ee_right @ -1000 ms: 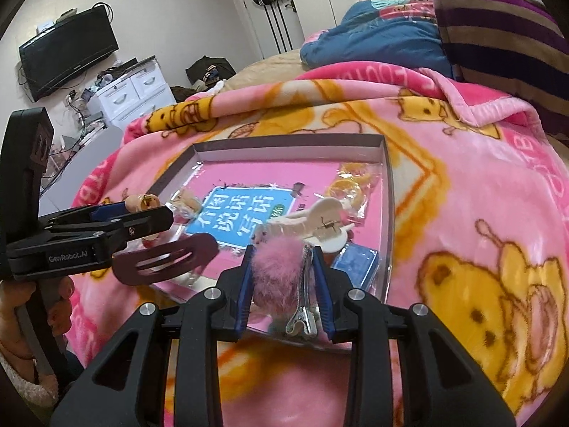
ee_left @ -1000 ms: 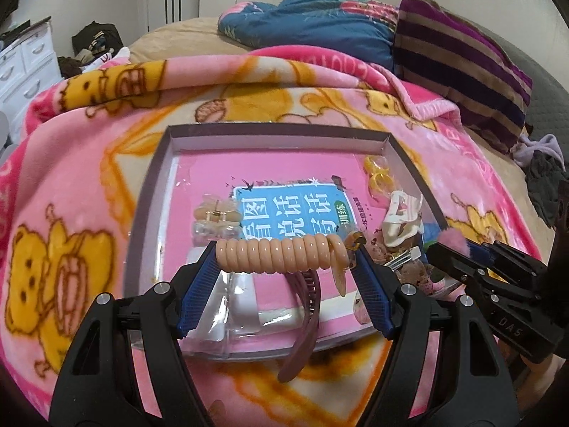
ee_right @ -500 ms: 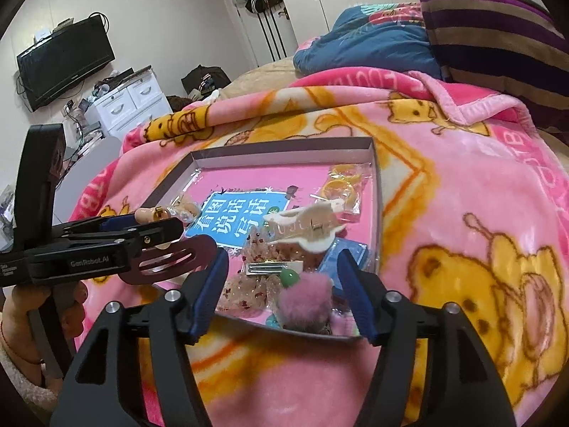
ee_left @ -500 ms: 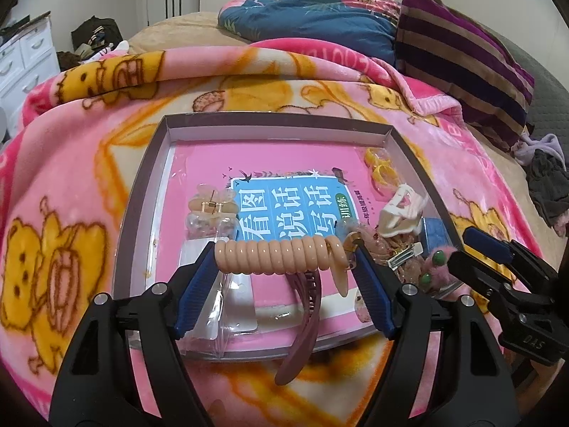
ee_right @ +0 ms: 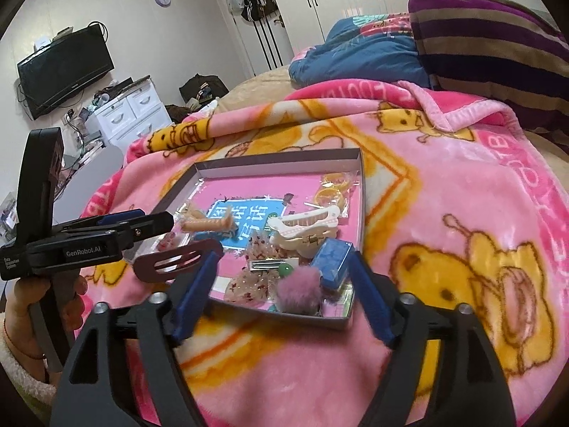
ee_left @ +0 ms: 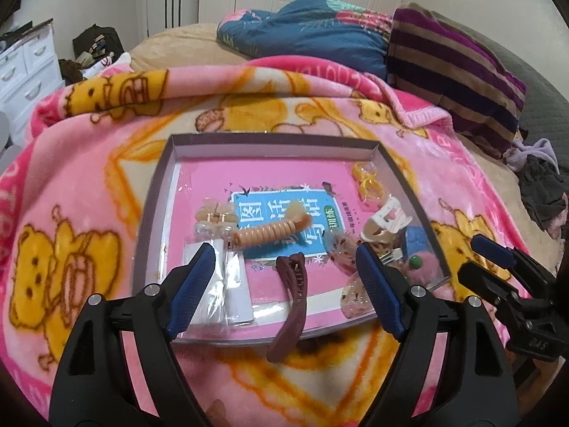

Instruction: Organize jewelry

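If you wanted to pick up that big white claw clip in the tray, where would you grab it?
Probably across the white claw clip's long narrow body, from above. It lies on its side atop other pieces near the tray's right wall, so fingers closing front to back would span it; its toothed ends look awkward.

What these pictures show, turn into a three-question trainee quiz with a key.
1. True or false: the left gripper and the right gripper are both open and hold nothing.
2. Where does the pink pompom clip lie?
A. on the blanket, outside the tray
B. in the tray's near corner, beside the blue box
C. between the right gripper's fingers
3. Fill in: the maroon hair clip sticks out over the tray's ____ rim (near or far, seen from the grippers).

Key: 1 true; 2 B; 3 near.
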`<move>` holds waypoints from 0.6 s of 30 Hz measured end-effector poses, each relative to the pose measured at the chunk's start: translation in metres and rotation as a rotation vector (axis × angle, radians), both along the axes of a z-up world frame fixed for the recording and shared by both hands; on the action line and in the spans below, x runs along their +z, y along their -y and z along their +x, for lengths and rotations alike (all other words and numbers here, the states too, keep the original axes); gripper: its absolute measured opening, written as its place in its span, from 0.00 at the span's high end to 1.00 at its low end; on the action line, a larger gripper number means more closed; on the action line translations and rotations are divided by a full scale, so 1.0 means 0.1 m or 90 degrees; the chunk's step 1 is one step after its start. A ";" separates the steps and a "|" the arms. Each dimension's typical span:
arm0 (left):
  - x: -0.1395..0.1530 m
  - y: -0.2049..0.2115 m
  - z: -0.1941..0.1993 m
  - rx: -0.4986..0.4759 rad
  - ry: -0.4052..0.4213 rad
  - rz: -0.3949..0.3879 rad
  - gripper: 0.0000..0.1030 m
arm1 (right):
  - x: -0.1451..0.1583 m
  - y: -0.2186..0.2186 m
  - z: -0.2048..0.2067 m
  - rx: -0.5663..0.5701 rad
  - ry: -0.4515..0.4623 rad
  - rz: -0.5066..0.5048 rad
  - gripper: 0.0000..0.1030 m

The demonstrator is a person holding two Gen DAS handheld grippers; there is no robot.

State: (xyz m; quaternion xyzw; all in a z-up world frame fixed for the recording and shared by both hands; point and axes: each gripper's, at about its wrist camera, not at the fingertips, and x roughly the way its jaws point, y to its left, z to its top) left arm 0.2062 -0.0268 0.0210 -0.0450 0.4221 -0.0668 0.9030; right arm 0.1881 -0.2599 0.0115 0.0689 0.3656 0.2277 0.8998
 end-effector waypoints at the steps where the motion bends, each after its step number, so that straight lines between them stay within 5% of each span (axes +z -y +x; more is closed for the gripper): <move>1: 0.04 0.00 -0.03 0.001 0.005 0.000 0.26 | 0.03 0.01 -0.02 -0.001 0.005 0.002 0.21; 10: 0.32 -0.03 -0.34 0.014 0.037 -0.002 0.10 | 0.33 0.07 -0.31 -0.002 0.043 0.009 0.09; 18: 0.42 -0.04 -0.74 0.027 0.054 0.020 0.09 | 0.45 0.04 -0.57 0.007 0.060 0.009 0.06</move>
